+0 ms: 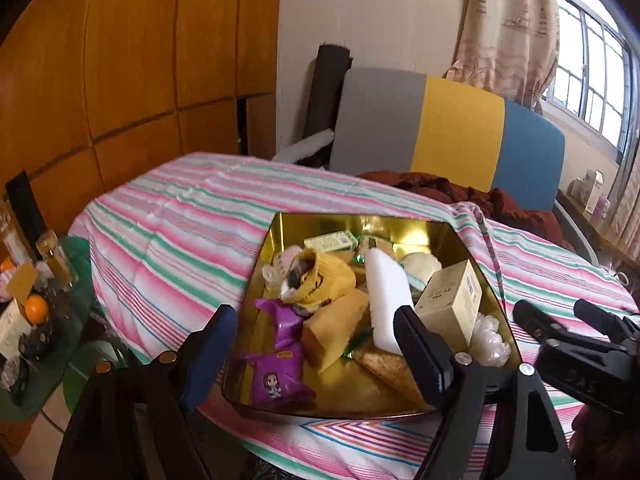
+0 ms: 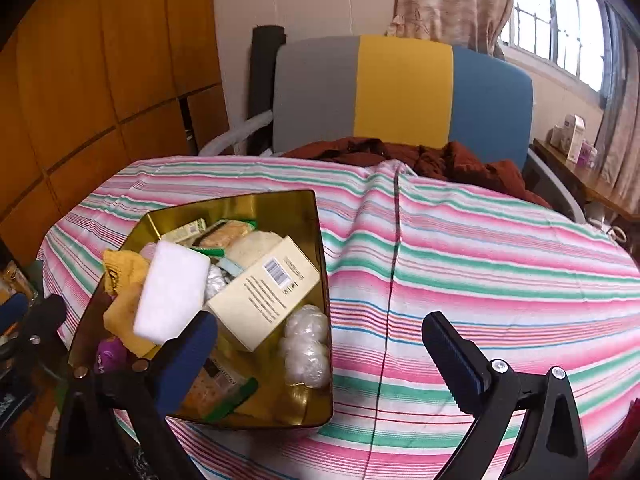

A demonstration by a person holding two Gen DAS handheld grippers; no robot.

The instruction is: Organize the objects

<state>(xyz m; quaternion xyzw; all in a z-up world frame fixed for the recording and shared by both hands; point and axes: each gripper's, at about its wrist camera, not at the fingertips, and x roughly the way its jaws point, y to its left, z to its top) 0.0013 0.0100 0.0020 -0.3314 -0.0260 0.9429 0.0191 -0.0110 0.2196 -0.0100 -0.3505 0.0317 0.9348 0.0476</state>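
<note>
A gold tin box (image 1: 276,236) (image 2: 308,208) sits on the striped tablecloth, filled with several items: a white sponge (image 1: 386,300) (image 2: 172,292), a cream carton (image 1: 452,300) (image 2: 264,288), a yellow cloth (image 1: 324,280), purple packets (image 1: 276,376), an orange sponge (image 1: 336,328) and clear plastic balls (image 2: 306,340). My left gripper (image 1: 316,344) is open and empty, hovering over the near side of the box. My right gripper (image 2: 320,340) is open and empty, above the box's right edge; it also shows in the left wrist view (image 1: 560,316).
The round table (image 2: 480,248) has a pink, green and white striped cloth. A grey, yellow and blue chair (image 2: 404,88) with a brown garment (image 2: 440,160) stands behind it. A side table with jars and an orange (image 1: 36,308) is at the left.
</note>
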